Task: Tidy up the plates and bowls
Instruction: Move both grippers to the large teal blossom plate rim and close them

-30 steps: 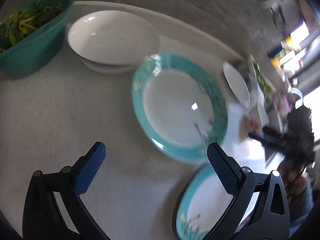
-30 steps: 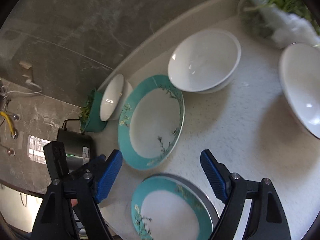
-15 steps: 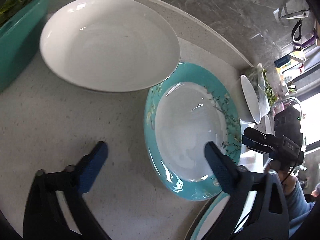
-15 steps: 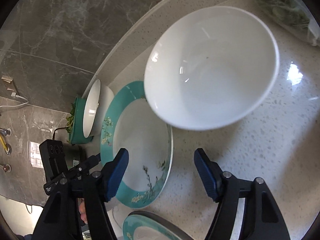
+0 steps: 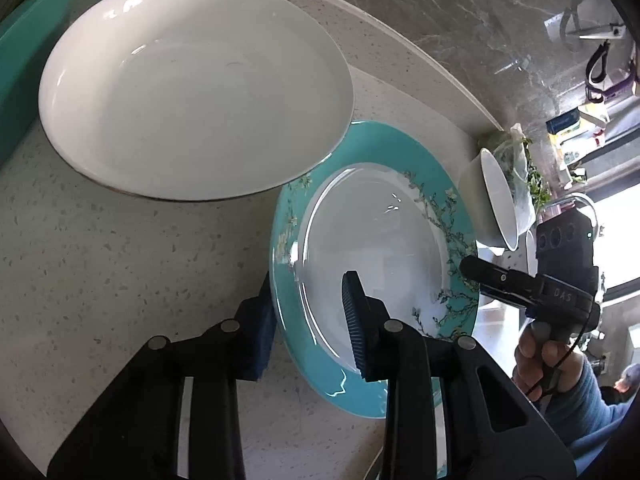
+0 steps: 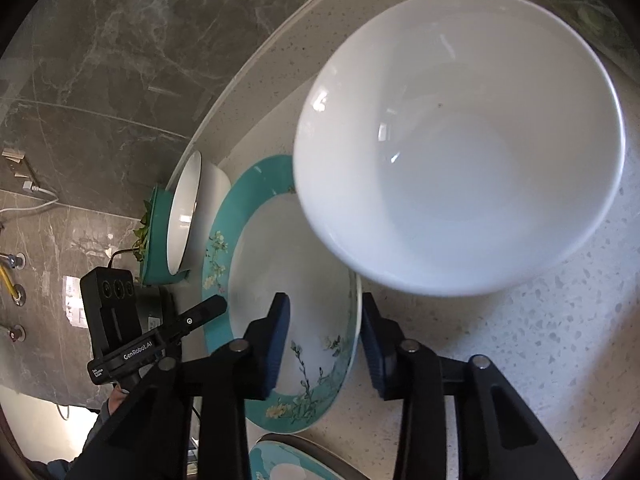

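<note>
A teal-rimmed plate [image 5: 376, 240] with flower branches lies on the speckled counter, also in the right wrist view [image 6: 280, 280]. My left gripper [image 5: 308, 320] is shut on its left rim, one finger under, one on top. My right gripper [image 6: 320, 340] is shut on the opposite rim. A large white bowl [image 5: 192, 84] sits just beyond the plate in the left wrist view. Another white bowl [image 6: 460, 160] overlaps the plate's far side in the right wrist view.
A teal tub of greens [image 5: 24, 52] stands at the far left. A small white bowl [image 5: 496, 204] and a bag of greens [image 5: 524, 172] sit at the right. A second teal plate [image 6: 288, 464] lies near me. The raised counter edge and marble wall run behind.
Both grippers have moved in toward the teal plate and closed on its opposite rims. One second ago both were wide open and farther back.
</note>
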The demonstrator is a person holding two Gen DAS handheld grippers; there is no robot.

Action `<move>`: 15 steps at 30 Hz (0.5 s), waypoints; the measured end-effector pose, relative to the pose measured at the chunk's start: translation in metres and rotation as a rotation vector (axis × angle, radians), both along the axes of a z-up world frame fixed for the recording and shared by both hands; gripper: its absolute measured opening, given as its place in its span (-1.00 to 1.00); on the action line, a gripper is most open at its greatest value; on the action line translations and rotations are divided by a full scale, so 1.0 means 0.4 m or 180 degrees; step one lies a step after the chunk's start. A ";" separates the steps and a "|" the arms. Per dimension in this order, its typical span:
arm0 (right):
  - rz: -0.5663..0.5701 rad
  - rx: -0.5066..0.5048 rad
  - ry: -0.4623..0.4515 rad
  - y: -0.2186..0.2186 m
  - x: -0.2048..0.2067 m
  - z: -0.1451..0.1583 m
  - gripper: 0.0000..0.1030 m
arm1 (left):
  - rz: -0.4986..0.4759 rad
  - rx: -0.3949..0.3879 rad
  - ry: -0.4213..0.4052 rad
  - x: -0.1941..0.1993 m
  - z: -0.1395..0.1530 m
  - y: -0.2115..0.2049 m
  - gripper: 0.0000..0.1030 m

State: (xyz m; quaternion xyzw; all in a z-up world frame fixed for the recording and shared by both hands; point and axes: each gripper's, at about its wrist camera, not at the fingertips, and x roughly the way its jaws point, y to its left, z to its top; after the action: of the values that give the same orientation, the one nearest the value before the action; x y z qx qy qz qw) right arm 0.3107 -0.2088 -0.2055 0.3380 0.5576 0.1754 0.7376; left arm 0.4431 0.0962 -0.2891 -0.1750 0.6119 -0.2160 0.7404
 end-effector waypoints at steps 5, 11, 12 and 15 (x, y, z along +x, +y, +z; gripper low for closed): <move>-0.0059 0.0038 0.0041 -0.004 0.002 -0.007 -0.30 | 0.0101 -0.0141 0.0053 0.003 -0.006 0.022 -0.47; -0.0086 -0.0078 0.0115 -0.017 -0.004 -0.017 -0.83 | 0.0106 0.0003 0.0021 0.004 -0.004 0.015 -0.61; -0.0091 -0.0088 0.0124 -0.018 -0.006 -0.018 -0.83 | 0.0114 0.0021 0.0027 0.003 -0.005 0.016 -0.68; -0.0086 -0.0139 0.0133 -0.016 -0.008 -0.014 -0.83 | 0.0094 0.0106 0.0036 0.002 -0.004 0.012 -0.73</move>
State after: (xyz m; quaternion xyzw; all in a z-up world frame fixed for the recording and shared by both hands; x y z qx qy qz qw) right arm 0.3074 -0.2152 -0.2111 0.3329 0.5720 0.1460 0.7354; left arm 0.4438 0.1009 -0.2907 -0.1729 0.6170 -0.1938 0.7429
